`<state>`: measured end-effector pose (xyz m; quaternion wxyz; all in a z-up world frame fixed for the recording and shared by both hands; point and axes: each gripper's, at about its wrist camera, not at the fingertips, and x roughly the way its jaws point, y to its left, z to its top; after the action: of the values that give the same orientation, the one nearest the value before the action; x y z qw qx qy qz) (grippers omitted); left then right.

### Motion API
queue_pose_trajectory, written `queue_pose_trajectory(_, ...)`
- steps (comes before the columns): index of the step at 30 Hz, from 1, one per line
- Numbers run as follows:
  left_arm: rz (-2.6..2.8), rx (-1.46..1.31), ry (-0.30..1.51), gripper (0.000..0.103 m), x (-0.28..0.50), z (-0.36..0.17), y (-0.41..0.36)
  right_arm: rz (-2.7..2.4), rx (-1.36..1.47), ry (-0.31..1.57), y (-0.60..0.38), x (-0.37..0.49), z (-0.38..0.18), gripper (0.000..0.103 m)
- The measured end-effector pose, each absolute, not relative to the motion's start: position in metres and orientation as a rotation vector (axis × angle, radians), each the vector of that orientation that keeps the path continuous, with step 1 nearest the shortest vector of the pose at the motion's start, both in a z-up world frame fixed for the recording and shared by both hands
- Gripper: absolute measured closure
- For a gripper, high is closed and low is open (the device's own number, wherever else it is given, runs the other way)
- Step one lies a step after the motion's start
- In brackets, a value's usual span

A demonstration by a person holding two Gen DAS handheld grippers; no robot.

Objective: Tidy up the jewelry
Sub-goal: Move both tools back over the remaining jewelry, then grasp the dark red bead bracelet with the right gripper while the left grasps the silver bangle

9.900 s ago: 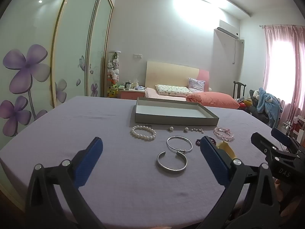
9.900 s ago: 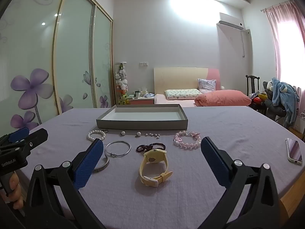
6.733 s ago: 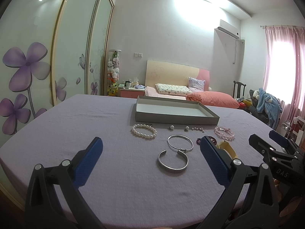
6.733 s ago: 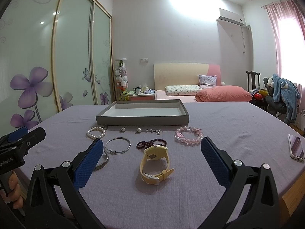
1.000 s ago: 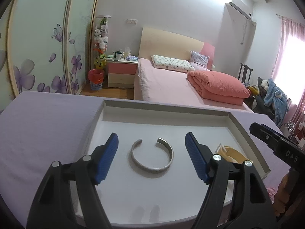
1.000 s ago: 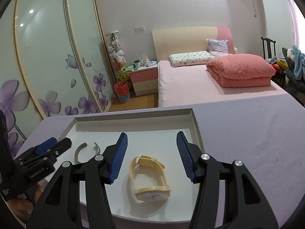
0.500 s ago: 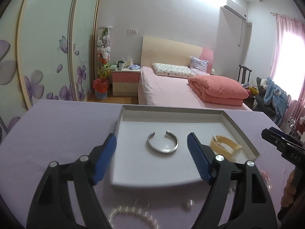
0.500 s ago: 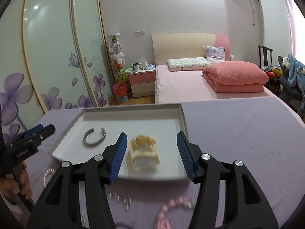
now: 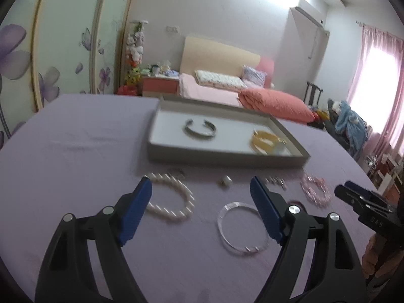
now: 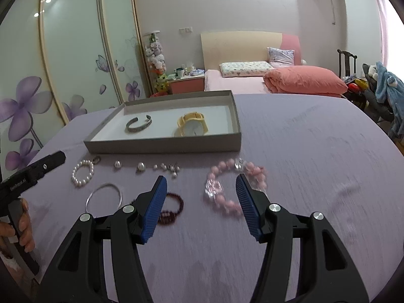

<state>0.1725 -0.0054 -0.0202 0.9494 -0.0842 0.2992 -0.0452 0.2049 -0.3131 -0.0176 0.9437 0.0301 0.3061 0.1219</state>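
Two pieces are in the grey tray [image 10: 161,149]: silver cuff [image 10: 139,124] on its left side, yellow watch [image 10: 193,125] to its right. The rest lies on the purple cloth [image 10: 315,164] in front of the tray. Pearl bracelet [image 9: 174,199] and thin silver bangle [image 9: 242,229] are on my left side, dark bead bracelet [image 10: 171,208] and pink bead bracelet [image 10: 232,186] on my right, small loose pearls [image 10: 161,168] in a row just before the tray wall.

My left gripper [image 9: 200,208] has just been opening, nothing between the pads. My right gripper [image 10: 200,202] is also apart and empty, above the gap between the two bead bracelets.

Likely next: left to the bangle or pearls, right to the pink beads. To do it well:
- come down steep, one pad inside the ring, one outside
- pinch a single strand, not cloth
- lift clear of the tray wall before setting down beside the pieces already there.
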Motion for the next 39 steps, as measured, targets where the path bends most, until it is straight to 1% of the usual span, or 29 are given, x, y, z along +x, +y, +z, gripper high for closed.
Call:
queue_pose_trajectory(7, -0.127, -0.032, 0.758, 0.024, 0.179, -0.046, -0.058, 0.252, 0.089, 0.605, -0.322, 0.193, -0.014, 0.045)
queue_pose_trajectory(9, -0.118, 0.000, 0.784, 0.022, 0.182, -0.050, -0.068, 0.254, 0.088, 0.601, -0.324, 0.192, -0.013, 0.045)
queue_pose_trajectory(10, -0.115, 0.011, 0.794, 0.021, 0.184, -0.052, -0.069, 0.255, 0.089, 0.599, -0.324, 0.192, -0.013, 0.045)
queue_pose_trajectory(16, -0.103, 0.072, 0.919, 0.021, 0.201, -0.070, -0.085, 0.260, 0.100, 0.589, -0.327, 0.189, -0.012, 0.045)
queue_pose_trajectory(17, -0.102, 0.077, 0.932, 0.018, 0.202, -0.072, -0.087, 0.262, 0.101, 0.588, -0.328, 0.189, -0.012, 0.045)
queue_pose_trajectory(21, -0.087, 0.066, 0.934, 0.017, 0.208, -0.072, -0.085, 0.267, 0.104, 0.588, -0.328, 0.189, -0.013, 0.045)
queue_pose_trajectory(24, -0.080, 0.059, 0.933, 0.020, 0.211, -0.072, -0.085, 0.273, 0.107, 0.590, -0.328, 0.188, -0.014, 0.045)
queue_pose_trajectory(25, -0.079, 0.060, 0.929, 0.028, 0.212, -0.071, -0.086, 0.274, 0.107, 0.590, -0.327, 0.187, -0.014, 0.045)
queue_pose_trajectory(26, -0.085, 0.058, 0.923, 0.033, 0.212, -0.070, -0.086, 0.277, 0.107, 0.590, -0.327, 0.187, -0.014, 0.045)
queue_pose_trajectory(39, -0.089, -0.026, 0.888, 0.034, 0.208, -0.061, -0.070, 0.299, 0.106, 0.593, -0.320, 0.183, -0.013, 0.045)
